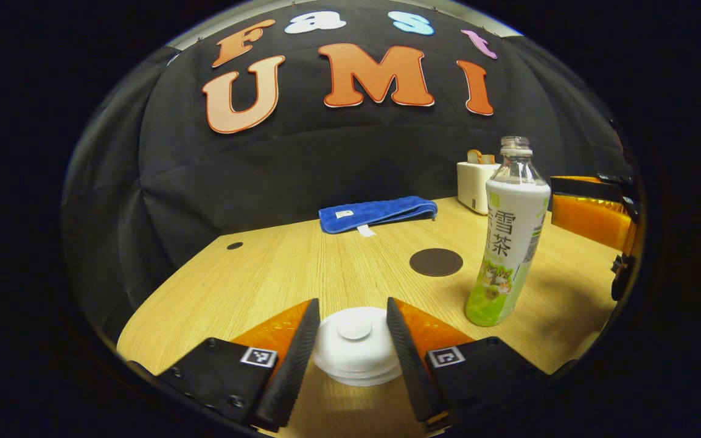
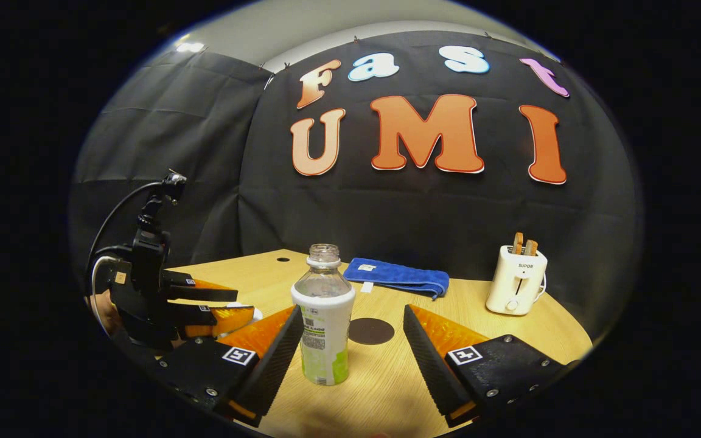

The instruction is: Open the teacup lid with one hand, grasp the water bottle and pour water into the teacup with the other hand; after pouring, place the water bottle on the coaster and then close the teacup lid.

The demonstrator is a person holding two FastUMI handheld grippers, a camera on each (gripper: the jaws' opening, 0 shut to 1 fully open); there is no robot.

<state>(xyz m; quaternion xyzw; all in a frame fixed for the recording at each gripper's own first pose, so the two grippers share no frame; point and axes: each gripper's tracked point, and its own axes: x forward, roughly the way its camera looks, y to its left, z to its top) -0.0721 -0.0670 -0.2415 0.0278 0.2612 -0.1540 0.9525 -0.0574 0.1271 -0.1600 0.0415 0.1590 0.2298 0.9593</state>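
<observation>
A light wooden table (image 2: 387, 389) carries the scene, set against the booth's black cloth wall. At its far right stands a white toaster (image 2: 516, 280) with two slices of toast (image 2: 524, 244) upright in its slots. A blue towel (image 2: 399, 277) lies folded along the back edge.

The water bottle (image 2: 324, 316) stands upright with no cap on, its neck clear and its lower body wrapped in a white and green label; whether there is water inside cannot be told. A dark round coaster (image 2: 371, 331) lies flat just behind it, apart from the bottle.

The right gripper (image 2: 350, 344) is spread wide, with the bottle between its fingers, close to the left one; contact there cannot be told, and the right finger is well clear.

The left gripper (image 1: 349, 337) brackets the white teacup lid (image 1: 355, 353), which still sits on the cup. Its jaws stand partly apart on either side of the lid, near its rim; the small round knob (image 1: 354, 328) on top is untouched.
</observation>
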